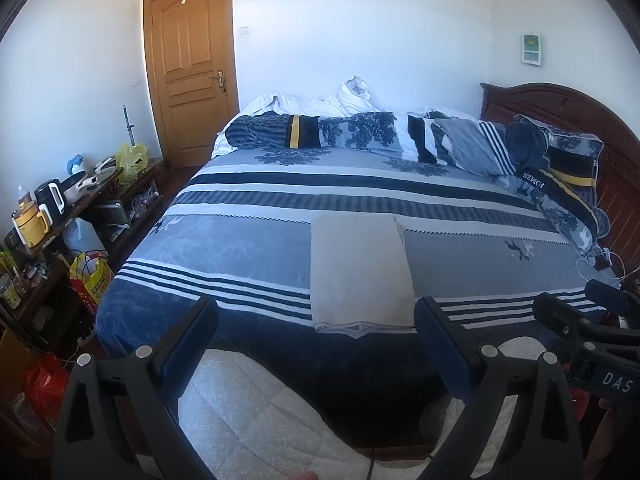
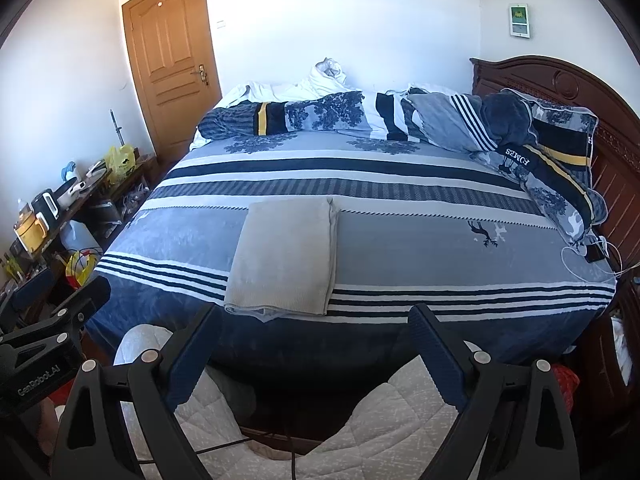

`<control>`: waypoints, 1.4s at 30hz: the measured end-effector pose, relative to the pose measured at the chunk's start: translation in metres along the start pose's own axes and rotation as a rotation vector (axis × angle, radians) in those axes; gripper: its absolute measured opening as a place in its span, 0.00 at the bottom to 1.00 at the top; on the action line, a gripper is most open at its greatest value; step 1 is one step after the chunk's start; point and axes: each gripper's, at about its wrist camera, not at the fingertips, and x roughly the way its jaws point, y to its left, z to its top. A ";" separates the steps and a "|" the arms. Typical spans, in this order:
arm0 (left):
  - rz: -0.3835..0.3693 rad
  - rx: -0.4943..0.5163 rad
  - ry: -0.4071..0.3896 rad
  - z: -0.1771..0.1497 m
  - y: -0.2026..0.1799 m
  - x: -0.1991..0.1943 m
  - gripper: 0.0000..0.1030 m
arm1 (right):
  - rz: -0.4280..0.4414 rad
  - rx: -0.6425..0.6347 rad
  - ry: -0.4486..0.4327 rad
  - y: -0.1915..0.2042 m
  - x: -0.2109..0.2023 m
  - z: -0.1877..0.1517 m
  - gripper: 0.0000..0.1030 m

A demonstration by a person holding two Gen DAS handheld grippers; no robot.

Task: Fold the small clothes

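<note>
Grey cloth (image 1: 360, 276) lies folded flat near the bed's (image 1: 256, 248) front edge, long axis running away from me. Both grippers—left (image 1: 316, 320), right (image 2: 316, 322)—hover before it, fingers apart, empty; I judge the left more squarely aligned.

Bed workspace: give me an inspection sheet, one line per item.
Surface: bed with blue, grey and white striped cover, flat near the front edge.
Job's things: beige cloth, folded into a rectangle, lying near the front edge.
Clutter: rumpled duvet and pillows along the far side and by the headboard.
Grippers: left gripper and right gripper both open, empty, held off the bed's front edge.
Cables: white cable and a dark device on the bed's right edge.
Surroundings: closed wooden door; crowded side table at left; bags on the floor.
</note>
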 end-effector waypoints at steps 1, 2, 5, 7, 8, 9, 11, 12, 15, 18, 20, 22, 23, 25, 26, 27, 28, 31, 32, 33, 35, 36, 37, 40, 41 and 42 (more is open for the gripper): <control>0.001 0.000 0.001 0.000 0.000 0.000 0.95 | 0.001 0.000 0.000 0.000 0.000 0.000 0.93; 0.002 0.000 0.002 0.000 0.001 0.001 0.95 | -0.002 0.000 -0.002 0.000 0.000 0.000 0.93; 0.020 0.004 0.003 0.000 0.002 0.003 0.95 | -0.004 0.004 -0.006 -0.001 0.000 0.001 0.93; 0.039 0.012 0.003 -0.001 0.001 0.004 0.95 | -0.005 0.006 -0.006 -0.001 0.000 0.000 0.93; 0.043 0.014 0.003 0.000 0.000 0.004 0.95 | -0.007 0.006 -0.005 -0.001 0.001 0.000 0.93; 0.049 0.016 0.002 0.000 0.000 0.005 0.95 | -0.007 0.006 -0.004 -0.001 0.001 0.000 0.93; 0.055 0.018 0.002 -0.001 0.000 0.005 0.95 | -0.006 0.006 -0.003 -0.001 0.001 0.000 0.93; 0.055 0.018 0.003 -0.001 0.000 0.005 0.95 | -0.008 0.006 -0.003 -0.001 0.000 0.000 0.93; 0.057 0.018 0.004 -0.001 0.000 0.005 0.95 | -0.007 0.007 -0.002 -0.001 0.001 0.000 0.93; 0.058 0.022 0.010 -0.003 -0.001 0.006 0.95 | -0.008 0.008 -0.001 -0.002 0.001 -0.001 0.93; 0.059 0.024 0.010 -0.003 -0.002 0.006 0.95 | -0.007 0.008 -0.002 -0.002 0.001 -0.001 0.93; 0.058 0.024 0.011 -0.003 -0.002 0.006 0.95 | -0.009 0.007 -0.004 -0.002 0.002 -0.001 0.93; 0.058 0.024 0.010 -0.003 -0.002 0.006 0.95 | -0.009 0.006 -0.004 -0.003 0.002 -0.001 0.93; 0.055 0.030 0.012 -0.004 -0.002 0.006 0.95 | -0.009 0.008 -0.004 -0.003 0.003 -0.001 0.93; 0.054 0.032 0.015 -0.005 -0.002 0.007 0.95 | -0.010 0.008 -0.005 -0.003 0.002 -0.001 0.93; 0.054 0.033 0.018 -0.005 -0.002 0.008 0.95 | -0.013 0.008 -0.005 -0.002 0.003 -0.002 0.93; 0.055 0.034 0.022 -0.005 -0.001 0.010 0.95 | -0.014 0.007 -0.005 -0.002 0.003 -0.002 0.93; 0.056 0.024 0.037 -0.004 0.004 0.017 0.95 | -0.012 0.006 0.000 -0.001 0.009 -0.001 0.93; 0.056 0.022 0.045 -0.004 0.004 0.021 0.95 | -0.014 0.003 0.004 -0.001 0.012 -0.001 0.93; 0.057 0.022 0.054 -0.004 0.005 0.024 0.95 | -0.016 0.001 0.008 -0.001 0.014 -0.002 0.93; 0.061 0.027 0.068 -0.003 0.006 0.032 0.95 | -0.017 0.003 0.017 -0.002 0.019 -0.001 0.93; 0.063 0.027 0.073 -0.003 0.006 0.036 0.95 | -0.015 0.007 0.022 -0.002 0.022 0.000 0.93; 0.061 0.026 0.076 -0.002 0.007 0.039 0.95 | -0.013 0.010 0.027 -0.003 0.026 0.001 0.93; 0.052 0.030 0.073 -0.001 0.009 0.049 0.95 | -0.012 0.012 0.037 -0.005 0.035 0.001 0.93; 0.054 0.037 0.069 -0.001 0.007 0.052 0.95 | -0.011 0.011 0.043 -0.005 0.039 0.001 0.93; 0.054 0.044 0.068 0.000 0.006 0.056 0.95 | -0.010 0.009 0.050 -0.006 0.044 0.001 0.93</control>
